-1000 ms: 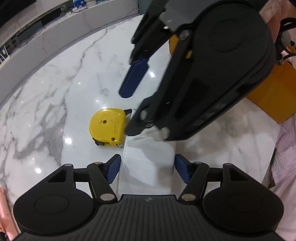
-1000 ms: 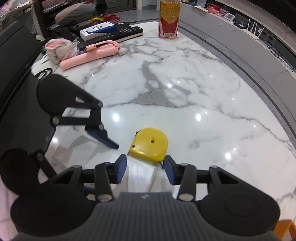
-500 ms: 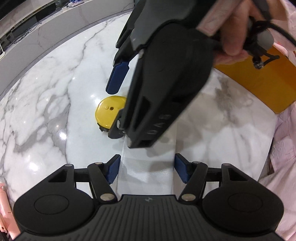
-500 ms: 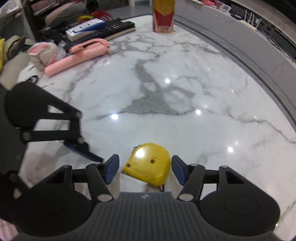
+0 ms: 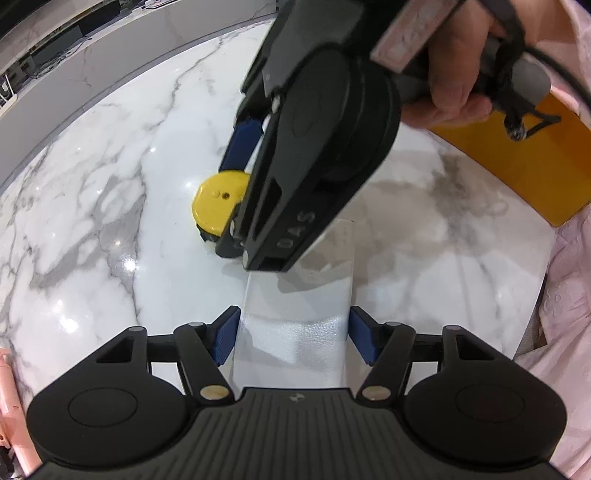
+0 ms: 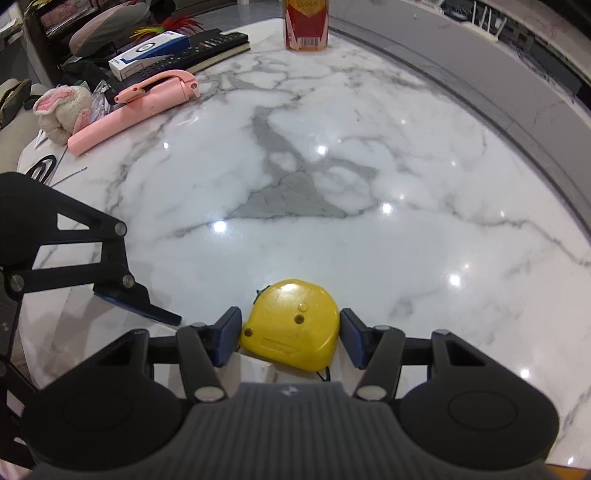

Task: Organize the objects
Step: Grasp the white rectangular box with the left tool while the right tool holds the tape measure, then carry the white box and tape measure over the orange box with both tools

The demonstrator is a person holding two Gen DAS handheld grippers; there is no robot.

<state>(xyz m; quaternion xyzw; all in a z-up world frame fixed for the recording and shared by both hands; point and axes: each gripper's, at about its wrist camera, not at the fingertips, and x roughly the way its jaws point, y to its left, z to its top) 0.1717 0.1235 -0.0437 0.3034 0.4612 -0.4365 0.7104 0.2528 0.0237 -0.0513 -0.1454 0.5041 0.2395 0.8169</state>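
Right wrist view: yellow tape measure [image 6: 291, 323] lies flat on the white marble table [image 6: 332, 184], at the near edge of the view. The right gripper [image 6: 290, 334] straddles it, one blue pad [image 6: 227, 339] just beside the left side of the case and the other just beside the right side. Fingers stand apart; whether the pads touch the case cannot be told. Small gaps seem to show on both sides.

Left wrist view: left gripper [image 5: 293, 338] hangs over the table with its fingers spread wide and nothing between them but a pale white strip [image 5: 295, 325] lying on the marble. The right gripper's black body fills the upper middle of this view, held by a hand [image 5: 454, 74]. Below it the tape measure shows partly, its right portion hidden behind that body.

Far left of the table in the right wrist view: a pink folding handle-shaped item [image 6: 136, 107], a plush toy with pink ears [image 6: 62, 110], a blue and white box [image 6: 147, 55] and a dark remote [image 6: 207, 42]. At the far edge stands a bottle with a red label [image 6: 306, 26]. An orange flat box [image 5: 517, 155] sits to the far right in the left wrist view, near pink fabric [image 5: 569, 295].
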